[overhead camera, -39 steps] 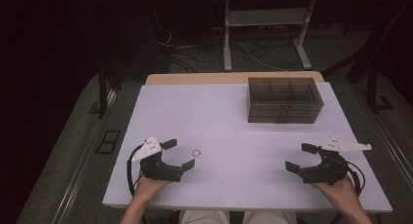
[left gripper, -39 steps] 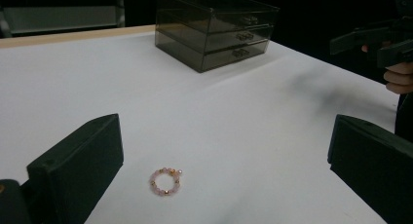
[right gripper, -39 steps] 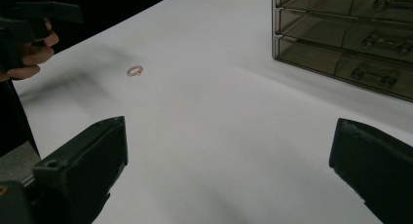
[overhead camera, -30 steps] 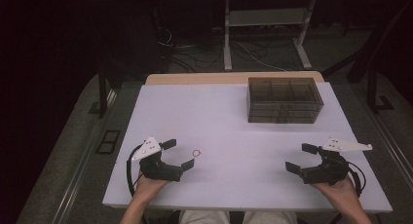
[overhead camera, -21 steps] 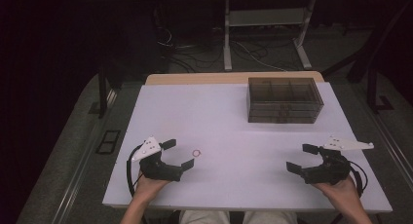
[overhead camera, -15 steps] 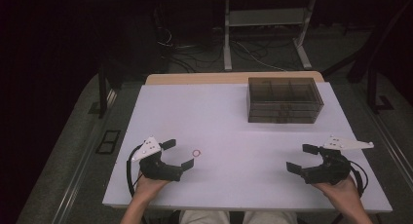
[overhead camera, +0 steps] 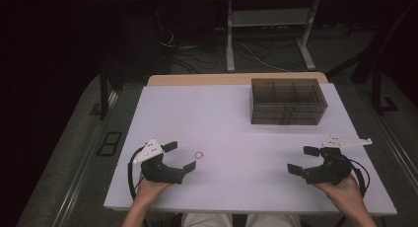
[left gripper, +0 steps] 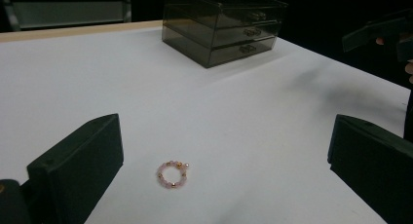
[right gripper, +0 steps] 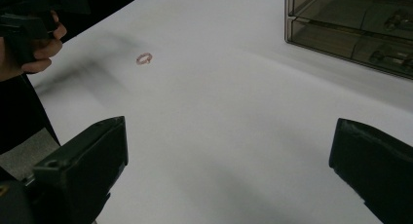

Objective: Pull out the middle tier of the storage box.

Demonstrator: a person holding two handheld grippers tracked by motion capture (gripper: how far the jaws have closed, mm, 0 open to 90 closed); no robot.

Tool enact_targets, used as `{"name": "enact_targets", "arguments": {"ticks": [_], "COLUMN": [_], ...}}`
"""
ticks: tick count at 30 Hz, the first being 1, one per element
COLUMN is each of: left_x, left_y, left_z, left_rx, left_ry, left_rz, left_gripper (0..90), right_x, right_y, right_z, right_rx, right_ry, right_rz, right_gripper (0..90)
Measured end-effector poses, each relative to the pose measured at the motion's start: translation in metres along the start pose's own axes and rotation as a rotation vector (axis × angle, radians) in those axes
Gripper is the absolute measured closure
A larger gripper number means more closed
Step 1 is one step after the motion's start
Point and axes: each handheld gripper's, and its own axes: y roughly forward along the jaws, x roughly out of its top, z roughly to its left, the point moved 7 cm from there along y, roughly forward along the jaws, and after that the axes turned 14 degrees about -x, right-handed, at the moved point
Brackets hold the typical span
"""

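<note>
- Nothing of note has moved since the earlier frames: both grippers sit at the same near-edge stations, and the ring lies on the same spot.
- Table (overhead camera: 236, 118): a white top, bare across its middle.
- Drawer box (overhead camera: 288, 101): a smoked clear unit at the far right of the table, well apart from both grippers. The left gripper view shows three stacked drawers, all pushed in.
- Right gripper (overhead camera: 303, 160): rests at the near right edge with its jaws spread wide and nothing between them. It is well apart from the ring.
- Left gripper (overhead camera: 180, 156): rests at the near left, jaws released and empty. In the left gripper view its two jaws stand either side of the ring without touching it.
- Ring (left gripper: 173, 174): a small loop of pink beads with a gold-coloured piece, lying flat on the table just beyond the left gripper's jaw tips, on their right.
- Step in hand, as judged: the start position before the pick; no grasp has begun.
- Next move, as judged: advance and lower the left gripper until the jaw tips straddle the ring at table level, then close gently. The ring is thin and flat, so the tips must meet the surface or they will pass over it.
</note>
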Motion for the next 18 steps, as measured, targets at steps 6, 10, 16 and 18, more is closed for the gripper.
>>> {"name": "enact_targets", "arguments": {"ticks": [6,10,16,18], "left_x": [0.0,-0.001,-0.001,-0.001], "left_y": [-0.001,-0.001,-0.002,-0.002], "left_z": [0.0,0.0,0.0,0.0], "left_rx": [0.003,0.006,0.012,0.012], "left_ry": [0.001,0.0,-0.002,-0.002], "left_rz": [-0.002,0.0,0.0,-0.001], "left_gripper": [0.0,0.0,0.0,0.0], "right_x": [0.005,0.008,0.013,0.015], "right_y": [0.004,0.005,0.006,0.006], "right_z": [-0.004,-0.007,-0.012,-0.012], "right_rx": [-0.001,0.003,0.01,0.01], "right_ry": [0.0,0.004,0.014,0.014], "right_rz": [0.009,0.01,0.014,0.014], "right_gripper": [0.1,0.1,0.1,0.1]}}
